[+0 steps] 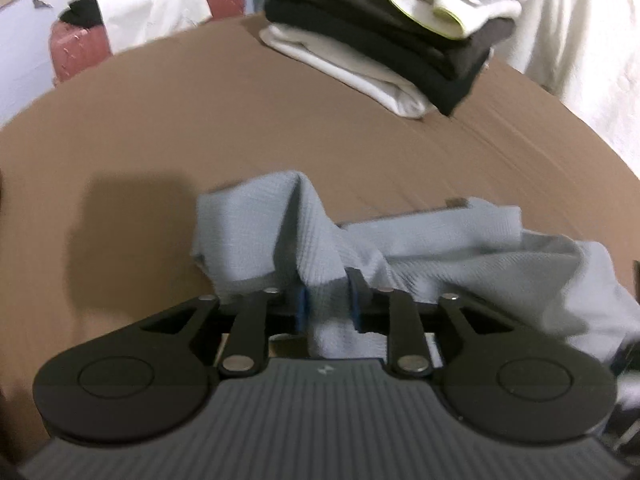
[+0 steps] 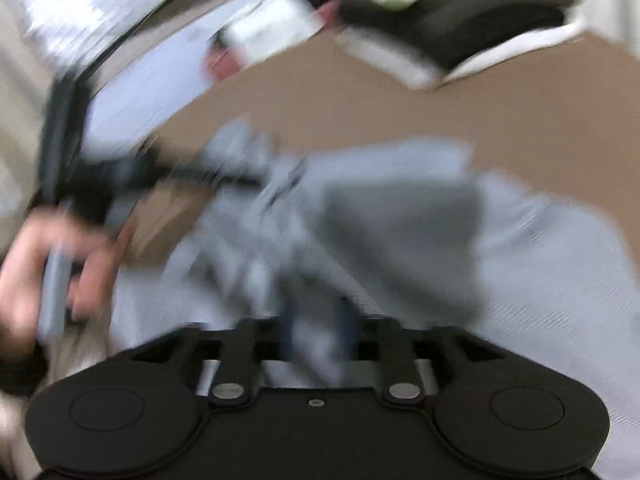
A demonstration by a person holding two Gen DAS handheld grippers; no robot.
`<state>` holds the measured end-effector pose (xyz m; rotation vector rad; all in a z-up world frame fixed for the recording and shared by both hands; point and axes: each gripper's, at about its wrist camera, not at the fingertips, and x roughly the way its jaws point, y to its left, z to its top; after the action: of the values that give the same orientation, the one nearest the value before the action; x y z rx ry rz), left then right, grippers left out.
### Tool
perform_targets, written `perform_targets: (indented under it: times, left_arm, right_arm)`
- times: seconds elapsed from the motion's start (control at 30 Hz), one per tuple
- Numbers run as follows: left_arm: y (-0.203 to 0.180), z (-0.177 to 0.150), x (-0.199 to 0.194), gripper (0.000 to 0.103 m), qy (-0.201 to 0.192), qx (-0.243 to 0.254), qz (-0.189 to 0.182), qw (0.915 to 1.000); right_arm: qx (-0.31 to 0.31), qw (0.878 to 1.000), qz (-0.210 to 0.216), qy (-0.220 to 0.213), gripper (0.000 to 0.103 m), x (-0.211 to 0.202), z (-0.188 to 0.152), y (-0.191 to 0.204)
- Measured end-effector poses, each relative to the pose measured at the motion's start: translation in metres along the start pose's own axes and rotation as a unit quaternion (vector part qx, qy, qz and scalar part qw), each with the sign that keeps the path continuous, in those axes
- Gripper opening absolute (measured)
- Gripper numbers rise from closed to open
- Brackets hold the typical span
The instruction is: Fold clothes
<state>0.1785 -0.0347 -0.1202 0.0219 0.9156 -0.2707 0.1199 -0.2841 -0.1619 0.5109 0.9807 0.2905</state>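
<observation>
Left gripper (image 1: 328, 304): blue pads closed onto a bunched fold of the light-blue garment (image 1: 440, 248), cloth pinched between them and trailing down toward the camera. Right gripper (image 2: 316, 328): view badly motion-blurred, but pale blue cloth fills the gap between its fingers, so judged clamped on the same garment — not certain.

Item: light-blue garment, waffle-textured, lying crumpled on the near part of the brown table (image 1: 200, 120); one ridge is pulled up at the left gripper, the rest slumps to the right. No clean fold line visible.

Also present: stack of folded clothes (image 1: 380, 40) at far right of the table, white and dark pieces, well apart from the garment. Red container (image 1: 76, 48) w/ white cloth draped over it, far left, beyond the table edge. Person's hand (image 2: 36, 276) on the other tool's handle, left side of the right wrist view.

Risks, as judged:
- Each grip looks to hold a bunch, not a single edge — layers may drag together and leave the fold lumpy.
- Blur suggests the right side is moving fast; thin cloth could slip from the pads.
- Uneven pull btwn the two grippers would twist the garment rather than flatten it.
</observation>
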Motion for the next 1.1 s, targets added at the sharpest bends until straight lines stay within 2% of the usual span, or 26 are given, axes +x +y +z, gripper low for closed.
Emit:
perform_targets:
  times: [0.03,0.07,0.13,0.23,0.27,0.33,0.37,0.4,0.47,0.5,0.53,0.57,0.6,0.63,0.67,0.77,0.87,0.93,1.0,1.07,1.1]
  left_arm:
    - [-0.004,0.000,0.002,0.038,0.002,0.015,0.006,0.9999]
    - [-0.008,-0.001,0.005,0.042,0.006,0.029,0.011,0.9995]
    - [-0.016,-0.002,0.010,0.045,0.010,0.042,0.022,0.9989]
    - [-0.018,0.001,0.014,0.056,0.013,0.037,0.015,0.9991]
    - [-0.017,0.001,0.015,0.056,0.014,0.034,0.010,0.9993]
    - [-0.015,0.001,0.021,0.054,0.017,0.033,0.000,0.9993]
    - [-0.014,0.000,0.023,0.040,0.018,0.034,-0.006,0.9992]
    - [-0.014,0.001,0.023,0.031,0.017,0.037,-0.014,0.9991]
    - [-0.016,0.002,0.022,0.009,0.014,0.043,-0.031,0.9985]
    - [-0.019,0.001,0.019,0.008,0.005,0.053,-0.032,0.9981]
    - [-0.023,0.000,0.014,0.007,-0.008,0.067,-0.029,0.9973]
    - [-0.028,-0.001,0.010,0.007,-0.024,0.080,-0.027,0.9961]
    - [-0.031,-0.002,0.005,0.007,-0.036,0.088,-0.031,0.9950]
    - [-0.035,-0.003,0.000,0.007,-0.047,0.096,-0.036,0.9936]
    - [-0.038,-0.004,-0.005,0.007,-0.058,0.104,-0.040,0.9921]
    - [-0.049,-0.009,-0.029,0.007,-0.100,0.132,-0.066,0.9839]
    - [-0.057,-0.017,-0.055,0.007,-0.137,0.157,-0.091,0.9739]
    - [-0.056,-0.020,-0.069,0.007,-0.148,0.153,-0.118,0.9700]
    - [-0.055,-0.023,-0.082,0.007,-0.158,0.147,-0.145,0.9655]
    - [-0.054,-0.024,-0.086,0.007,-0.151,0.142,-0.158,0.9654]
    - [-0.056,-0.025,-0.082,0.007,-0.139,0.145,-0.158,0.9669]
  right_arm:
    - [0.017,1.000,-0.010,-0.013,0.074,-0.003,0.007,-0.003]
    - [0.033,0.999,-0.021,-0.026,0.085,-0.006,0.014,-0.006]
    - [0.066,0.996,-0.042,-0.052,0.086,-0.012,0.029,-0.013]
    - [0.113,0.987,-0.072,-0.087,0.086,-0.021,0.050,-0.023]
    - [0.119,0.986,-0.079,-0.086,0.086,-0.018,0.055,-0.030]
    - [0.105,0.986,-0.103,-0.076,0.086,-0.008,0.061,-0.038]
    - [0.092,0.987,-0.113,-0.067,0.086,-0.002,0.061,-0.039]
    - [0.076,0.989,-0.114,-0.054,0.086,0.006,0.059,-0.040]
    - [0.036,0.994,-0.098,-0.019,0.081,0.023,0.047,-0.038]
    - [0.004,0.995,-0.095,-0.015,0.081,0.026,0.036,-0.032]
    - [-0.021,0.996,-0.089,-0.020,0.073,0.025,0.026,-0.027]
    - [-0.039,0.996,-0.082,-0.025,0.052,0.023,0.016,-0.023]
    - [-0.031,0.996,-0.074,-0.028,0.041,0.017,0.009,-0.024]
    - [-0.023,0.997,-0.066,-0.032,0.014,0.011,0.002,-0.026]
    - [-0.014,0.998,-0.059,-0.036,0.008,0.005,-0.006,-0.027]
    - [-0.014,0.997,-0.038,-0.068,0.006,-0.025,-0.027,-0.025]
    - [-0.041,0.993,-0.033,-0.102,0.006,-0.067,-0.047,-0.016]
    - [-0.060,0.989,-0.040,-0.129,0.006,-0.099,-0.060,-0.010]
    - [-0.048,0.984,-0.091,-0.146,0.006,-0.124,-0.064,-0.003]
    - [-0.034,0.977,-0.137,-0.158,0.006,-0.149,-0.069,0.003]
    - [-0.019,0.980,-0.140,-0.141,0.006,-0.158,-0.074,-0.002]
